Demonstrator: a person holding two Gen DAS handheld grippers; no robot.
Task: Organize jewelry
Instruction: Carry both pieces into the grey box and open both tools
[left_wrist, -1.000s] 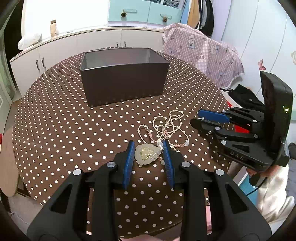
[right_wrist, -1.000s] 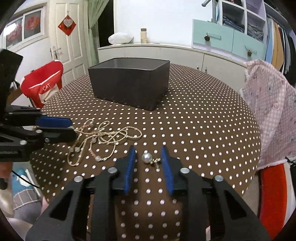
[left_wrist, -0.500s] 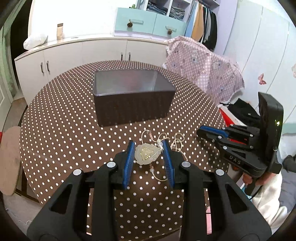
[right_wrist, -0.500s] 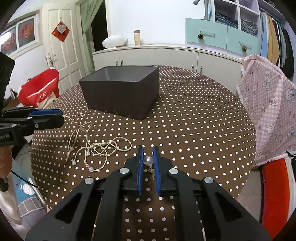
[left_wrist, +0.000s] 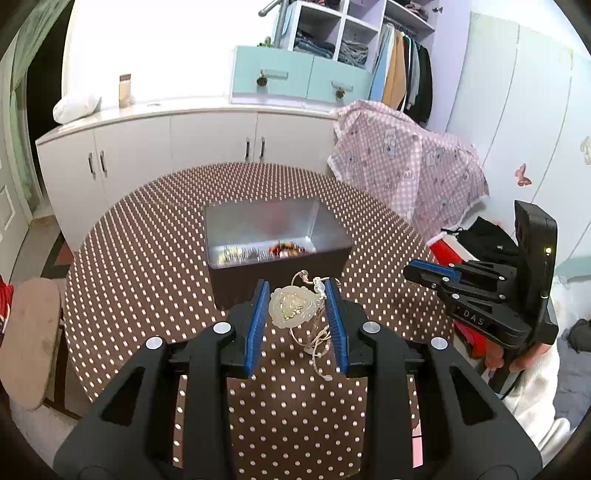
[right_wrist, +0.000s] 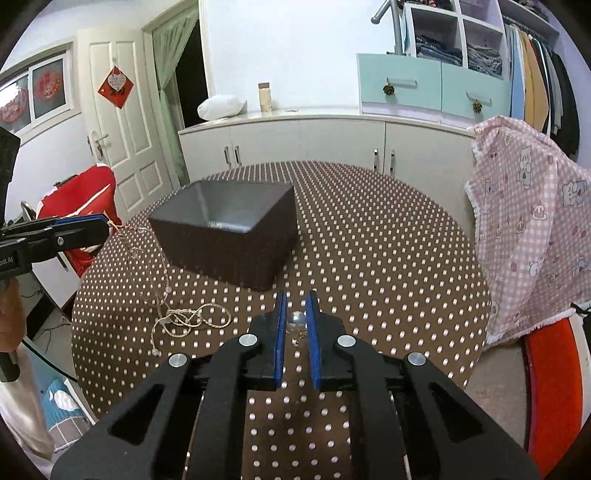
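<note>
Ahead, a dark box (right_wrist: 229, 236) stands on the dotted tablecloth (right_wrist: 369, 240).

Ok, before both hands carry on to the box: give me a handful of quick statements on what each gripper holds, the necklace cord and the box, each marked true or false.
1. The left gripper is clamped on a pale jade pendant. True.
2. The pendant's cord hangs entirely free of the table. False: its far end lies coiled on the polka-dot cloth.
3. The right gripper is closed on a small pearl earring. True.
4. The dark box has a lid on it. False: it is open on top.
5. The box is empty. False: some jewelry already lies on its floor.
</note>
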